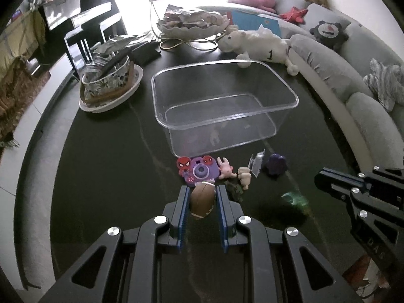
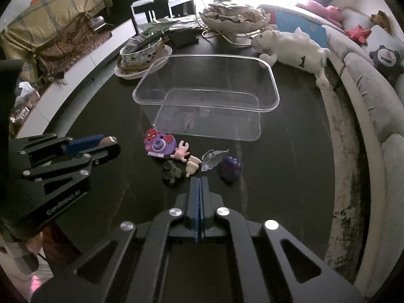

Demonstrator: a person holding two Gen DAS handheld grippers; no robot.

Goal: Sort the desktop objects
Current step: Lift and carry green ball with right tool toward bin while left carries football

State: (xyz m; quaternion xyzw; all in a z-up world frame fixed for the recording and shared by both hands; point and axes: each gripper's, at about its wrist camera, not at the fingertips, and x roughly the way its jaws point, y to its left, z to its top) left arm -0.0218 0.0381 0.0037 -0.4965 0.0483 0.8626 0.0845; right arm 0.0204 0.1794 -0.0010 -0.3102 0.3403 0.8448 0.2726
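My left gripper (image 1: 202, 189) is shut on a small brown football (image 1: 202, 199), lifted above the dark table; the right wrist view shows that gripper (image 2: 111, 144) too. My right gripper (image 2: 199, 179) is shut, pads together with nothing seen between them. A row of small toys lies ahead: a purple Spider-Man camera (image 2: 159, 146), a pink figure (image 2: 180, 152), a beige figure (image 2: 192, 165), a dark green toy (image 2: 171, 171), a clear leaf (image 2: 212, 159) and a purple lump (image 2: 229, 168). Behind them stands a clear plastic bin (image 1: 227, 116). A translucent green piece (image 1: 294, 198) lies near the right gripper (image 1: 319, 176).
A white plush animal (image 1: 262, 45) lies behind the bin at the right. A flowered basket on an oval plate (image 1: 108, 83) stands at the left, a leaf-shaped dish on a wire stand (image 1: 192, 22) at the back. A grey sofa (image 1: 341, 75) curves along the table's right edge.
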